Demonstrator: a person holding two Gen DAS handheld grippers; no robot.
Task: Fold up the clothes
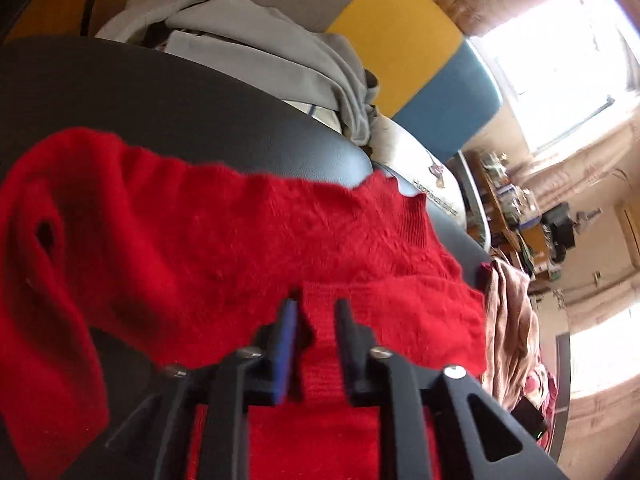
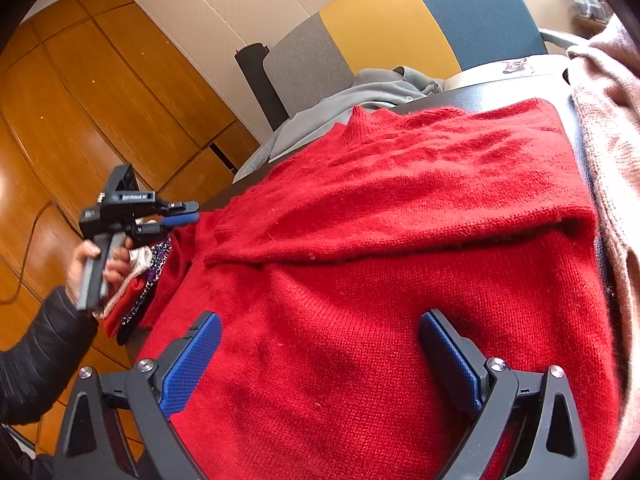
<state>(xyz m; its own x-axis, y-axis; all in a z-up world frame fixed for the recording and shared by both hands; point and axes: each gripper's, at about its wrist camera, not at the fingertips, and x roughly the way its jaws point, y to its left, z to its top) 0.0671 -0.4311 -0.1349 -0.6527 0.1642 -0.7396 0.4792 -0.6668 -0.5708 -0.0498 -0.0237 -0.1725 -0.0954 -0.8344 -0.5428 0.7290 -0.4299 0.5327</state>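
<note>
A red knitted sweater (image 2: 400, 240) lies spread on a black padded table (image 2: 500, 94), one sleeve folded across its body. My left gripper (image 1: 316, 308) is shut on a fold of the sweater's edge (image 1: 320, 344) and lifts it; it also shows in the right wrist view (image 2: 182, 214) at the sweater's left side, held by a hand. My right gripper (image 2: 320, 332) is open, its blue pads (image 2: 192, 360) wide apart just over the sweater's near part, holding nothing.
Grey clothes (image 2: 360, 92) are heaped behind the table against a grey, yellow and blue chair back (image 2: 384, 28). A beige knit garment (image 2: 608, 140) hangs at the right edge. Small patterned clothes (image 2: 140, 280) hang off the left edge. Wooden cupboards (image 2: 100, 100) stand at left.
</note>
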